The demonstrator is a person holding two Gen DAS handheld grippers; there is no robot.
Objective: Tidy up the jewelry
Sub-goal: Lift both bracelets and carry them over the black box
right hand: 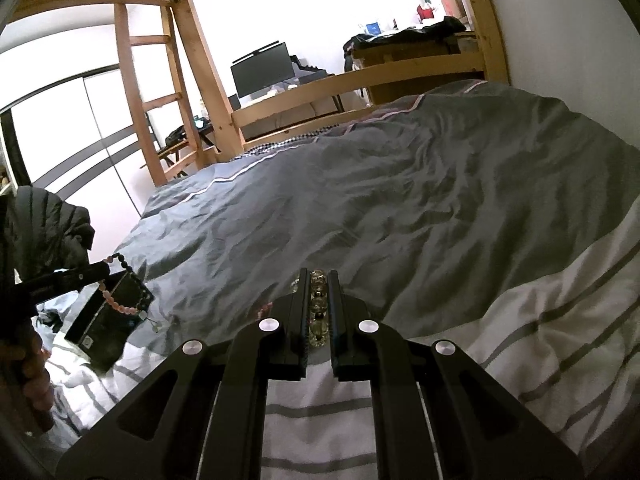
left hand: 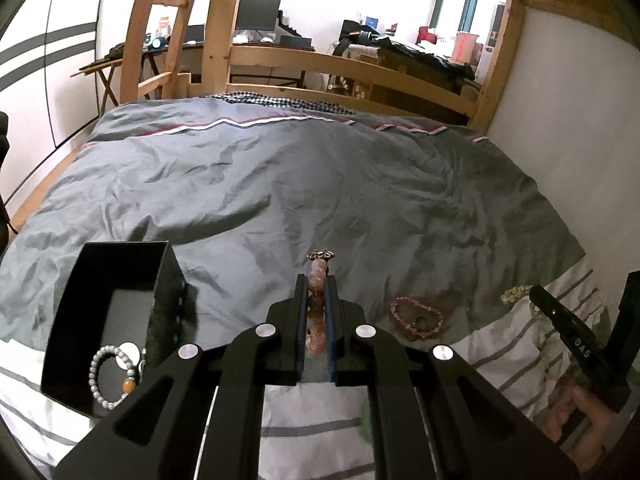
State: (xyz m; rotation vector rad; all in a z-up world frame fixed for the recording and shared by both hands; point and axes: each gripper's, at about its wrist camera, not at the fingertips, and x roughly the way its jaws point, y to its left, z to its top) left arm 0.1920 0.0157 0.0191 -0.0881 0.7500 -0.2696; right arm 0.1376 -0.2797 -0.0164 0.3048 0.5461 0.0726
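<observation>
My left gripper (left hand: 316,280) is shut on a pink-brown bead bracelet (left hand: 317,276), held above the grey duvet to the right of an open black jewelry box (left hand: 168,280). The box holds a grey bead bracelet (left hand: 98,376) with an orange bead. My right gripper (right hand: 318,276) is shut on a clear yellowish bead bracelet (right hand: 318,304) above the bed. In the right wrist view the left gripper's bracelet (right hand: 116,300) hangs over the box (right hand: 100,332). A small pink bead bracelet (left hand: 416,316) lies on the duvet between the grippers.
The bed has a grey duvet (left hand: 320,184) and a white striped sheet (left hand: 500,360) near me. A white wall (left hand: 580,100) runs along the right side. A wooden bed frame (left hand: 304,60) stands at the far end. A dark jacket (right hand: 48,224) is at the left.
</observation>
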